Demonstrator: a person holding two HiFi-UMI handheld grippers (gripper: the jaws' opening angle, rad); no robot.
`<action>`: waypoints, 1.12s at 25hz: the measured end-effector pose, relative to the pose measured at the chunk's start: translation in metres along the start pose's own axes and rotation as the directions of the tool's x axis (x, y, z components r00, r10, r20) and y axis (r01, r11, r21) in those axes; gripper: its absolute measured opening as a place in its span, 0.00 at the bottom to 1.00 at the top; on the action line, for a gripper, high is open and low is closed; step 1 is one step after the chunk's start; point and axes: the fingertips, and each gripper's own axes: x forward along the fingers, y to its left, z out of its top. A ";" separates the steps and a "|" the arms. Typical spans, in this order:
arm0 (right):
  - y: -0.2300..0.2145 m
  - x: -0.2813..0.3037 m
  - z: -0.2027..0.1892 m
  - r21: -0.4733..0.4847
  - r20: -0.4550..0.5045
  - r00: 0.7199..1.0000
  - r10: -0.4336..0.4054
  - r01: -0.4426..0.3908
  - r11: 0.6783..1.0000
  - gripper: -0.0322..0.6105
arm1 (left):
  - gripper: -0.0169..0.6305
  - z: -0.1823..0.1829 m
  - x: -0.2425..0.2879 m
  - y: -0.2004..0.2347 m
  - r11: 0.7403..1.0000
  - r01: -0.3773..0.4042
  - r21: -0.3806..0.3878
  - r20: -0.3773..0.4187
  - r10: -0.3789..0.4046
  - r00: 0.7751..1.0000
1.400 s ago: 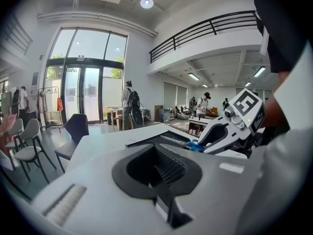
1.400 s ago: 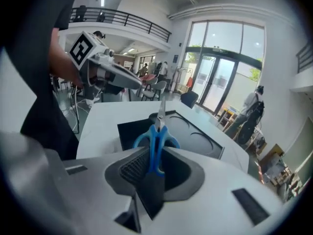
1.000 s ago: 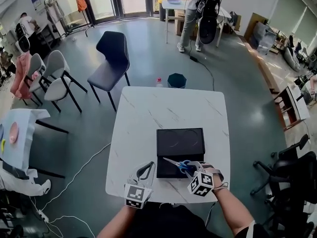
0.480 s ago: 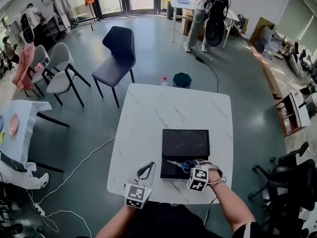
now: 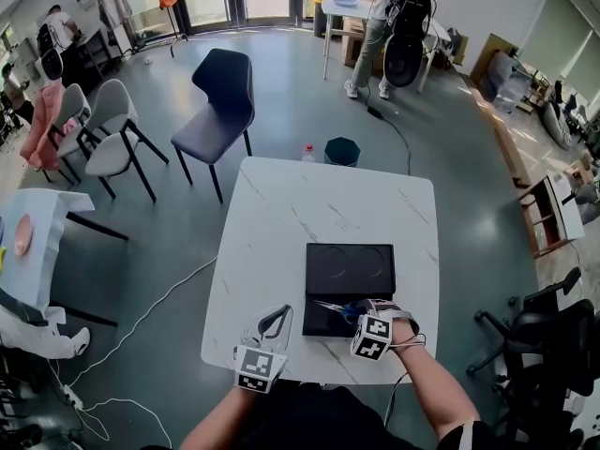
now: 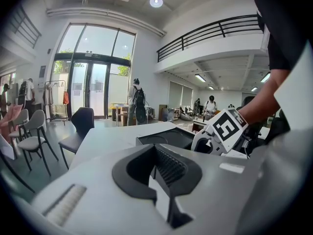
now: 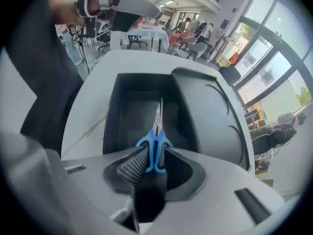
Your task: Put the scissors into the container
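Scissors (image 5: 336,308), tips leftward, over container (image 5: 349,268)

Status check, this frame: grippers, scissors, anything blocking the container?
Right gripper shut on scissors, blue handles gripped, blades over the open black container. Left gripper shut, empty, off to the side. Nothing in the way.

— What colours do the scissors (image 7: 155,148) have?
— Blue handles, silver blades. The container (image 5: 349,262) is black, and the tabletop (image 5: 309,204) is white marble with thin grey veins.
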 end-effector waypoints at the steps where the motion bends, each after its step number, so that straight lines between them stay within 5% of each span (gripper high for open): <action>1: -0.001 -0.006 0.003 0.021 0.020 1.000 -0.014 0.014 1.000 0.21 | 0.04 0.000 0.000 -0.001 1.000 0.003 0.001 0.001 -0.003 1.000; 6: -0.013 -0.056 0.023 0.247 0.177 0.973 -0.148 0.101 0.964 0.20 | 0.04 0.006 0.002 -0.006 1.000 0.020 0.004 0.011 -0.020 1.000; 10: -0.030 -0.104 0.041 0.449 0.295 0.899 -0.322 0.167 0.878 0.16 | 0.04 0.016 0.002 -0.009 1.000 0.029 0.005 0.027 -0.029 0.999; 14: -0.046 -0.151 0.054 0.606 0.375 0.775 -0.509 0.211 0.767 0.11 | 0.04 0.028 0.003 -0.017 0.999 0.049 0.000 0.047 -0.049 0.998; 19: -0.062 -0.220 0.066 0.762 0.423 0.537 -0.729 0.224 0.608 0.07 | 0.04 0.055 0.000 -0.020 0.998 0.061 -0.021 0.094 -0.059 0.994; 21: -0.065 -0.237 0.063 0.811 0.428 0.463 -0.776 0.181 0.556 0.06 | 0.04 0.070 -0.002 -0.021 0.998 0.060 -0.036 0.119 -0.055 0.991; 24: -0.069 -0.254 0.059 0.850 0.415 0.401 -0.817 0.147 0.505 0.06 | 0.04 0.082 -0.001 -0.025 0.997 0.068 -0.025 0.145 -0.064 0.987; 28: -0.071 -0.260 0.055 0.853 0.399 0.389 -0.830 0.174 0.491 0.06 | 0.04 0.090 0.001 -0.026 0.997 0.071 0.011 0.168 -0.071 0.983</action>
